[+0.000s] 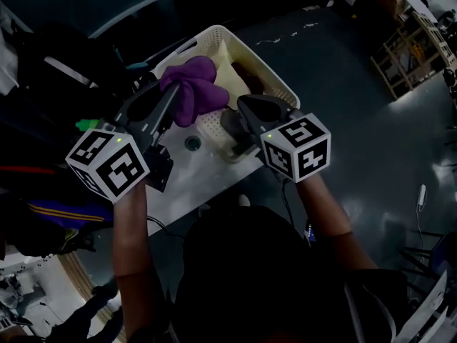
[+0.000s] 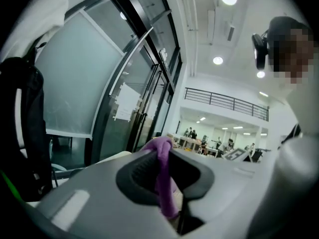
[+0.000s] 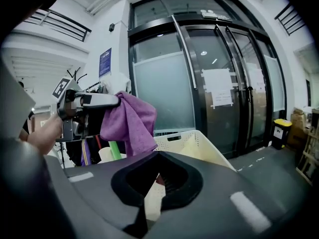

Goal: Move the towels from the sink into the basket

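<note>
Over the basket: a crumpled purple cloth towel (image 1: 196, 90) hangs in the air from the left tongs (image 1: 171, 95). In the head view it sits above the near-left part of a cream perforated plastic basket (image 1: 227, 48). In the right gripper view it dangles beside and higher than the basket's rim, touching nothing but the tongs.
Left tongs: pinching a fold of the towel. The cloth runs up between the two dark pads and bunches over their tips. The tongs lie roughly level, pointing towards the basket.
Right tongs (image 1: 243, 106): pressed together with nothing between them, just beside the towel at the basket's near edge, tipped slightly down.
Basket: upright, its near end against the white sink (image 1: 187, 174). A dark thing (image 1: 246, 73) lies inside it, too dim to identify.
Sink: a white surface with a round drain (image 1: 191, 143) showing between the two tongs.
Marker cubes: a black-and-white marker cube on each tool, left (image 1: 108, 164) and right (image 1: 298, 147), nearest the person.
Surroundings: dark grey floor (image 1: 343, 84) beyond the basket; tall glass doors (image 3: 219, 83) behind it in the right gripper view.
</note>
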`<state>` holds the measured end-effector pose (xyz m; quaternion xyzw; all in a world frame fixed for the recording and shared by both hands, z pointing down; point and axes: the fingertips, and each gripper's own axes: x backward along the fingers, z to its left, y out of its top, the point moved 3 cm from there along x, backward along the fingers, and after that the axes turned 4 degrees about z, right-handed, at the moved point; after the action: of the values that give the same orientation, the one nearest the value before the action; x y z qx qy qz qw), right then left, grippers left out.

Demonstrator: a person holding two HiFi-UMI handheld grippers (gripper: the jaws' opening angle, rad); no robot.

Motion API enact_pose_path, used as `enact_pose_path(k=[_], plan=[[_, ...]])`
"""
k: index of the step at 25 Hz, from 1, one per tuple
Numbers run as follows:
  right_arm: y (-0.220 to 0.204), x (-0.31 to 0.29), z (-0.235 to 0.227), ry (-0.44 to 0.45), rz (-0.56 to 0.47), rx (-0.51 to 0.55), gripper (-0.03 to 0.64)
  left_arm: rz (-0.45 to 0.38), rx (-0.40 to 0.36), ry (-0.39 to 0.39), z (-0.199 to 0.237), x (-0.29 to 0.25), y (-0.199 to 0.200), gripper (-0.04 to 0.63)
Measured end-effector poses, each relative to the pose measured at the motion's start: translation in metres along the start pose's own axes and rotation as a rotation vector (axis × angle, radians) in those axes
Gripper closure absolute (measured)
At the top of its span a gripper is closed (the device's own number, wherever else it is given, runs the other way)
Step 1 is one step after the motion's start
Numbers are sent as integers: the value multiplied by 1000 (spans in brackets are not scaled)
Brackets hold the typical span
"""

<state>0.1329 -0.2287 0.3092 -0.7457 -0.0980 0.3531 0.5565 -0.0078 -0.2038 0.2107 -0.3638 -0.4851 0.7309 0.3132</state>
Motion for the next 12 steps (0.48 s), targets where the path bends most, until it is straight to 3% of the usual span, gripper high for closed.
enact_pose_path(k=[6,12], plan=[[-6,13,-19,-50,0,-22,618,6,5,-59,-8,-31,-5,543],[-11,18,-27,-82,10,-40,618,73,45,-103,-10,-60,-39,543]])
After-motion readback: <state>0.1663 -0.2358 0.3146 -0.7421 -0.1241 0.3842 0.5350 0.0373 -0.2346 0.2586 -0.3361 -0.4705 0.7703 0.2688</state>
